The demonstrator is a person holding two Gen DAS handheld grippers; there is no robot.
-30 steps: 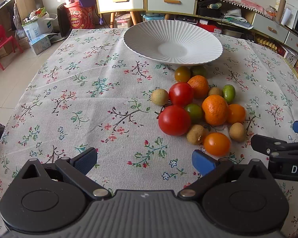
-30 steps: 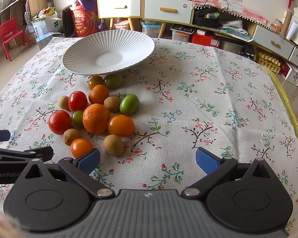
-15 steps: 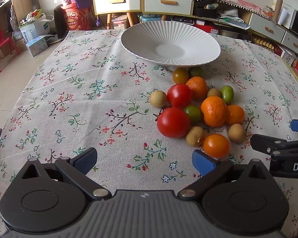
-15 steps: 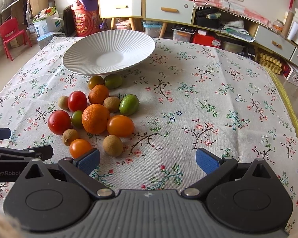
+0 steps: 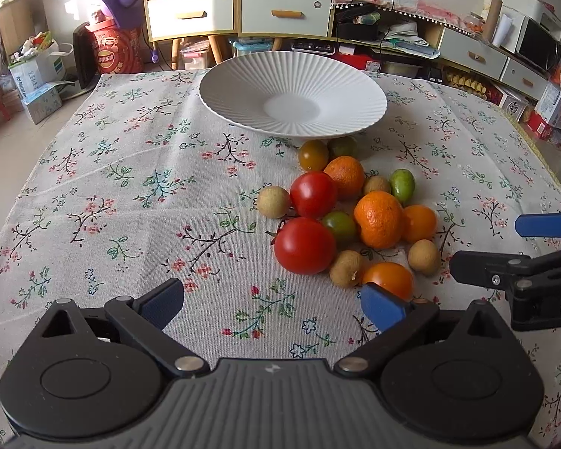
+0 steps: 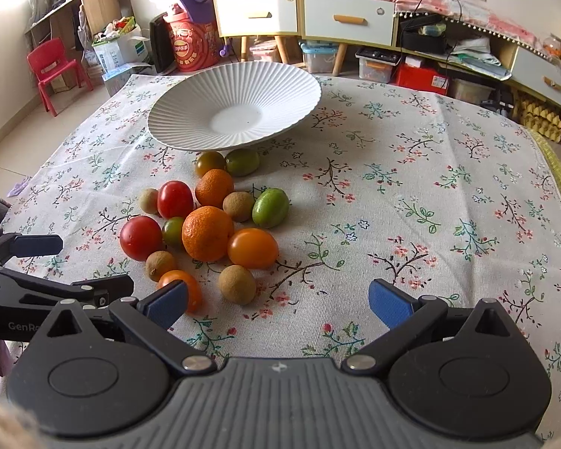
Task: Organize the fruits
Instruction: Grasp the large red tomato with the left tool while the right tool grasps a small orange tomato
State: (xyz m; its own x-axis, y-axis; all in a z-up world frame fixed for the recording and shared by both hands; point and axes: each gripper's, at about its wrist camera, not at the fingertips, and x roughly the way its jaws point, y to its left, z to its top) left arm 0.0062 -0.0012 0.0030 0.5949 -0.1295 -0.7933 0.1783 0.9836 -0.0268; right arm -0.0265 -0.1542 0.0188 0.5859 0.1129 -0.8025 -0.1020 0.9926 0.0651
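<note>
Fruits — red, orange, green, brown, clustered | both grippers' jaws wide

The white ribbed plate is the landmark: bare floral tablecloth lies wide on its left and near-left, and again on its right in the right wrist view, giving free passage on both flanks. Directly in front of the plate, a tight cluster of fruit blocks the way, its farthest pieces tucked against the rim.
</note>
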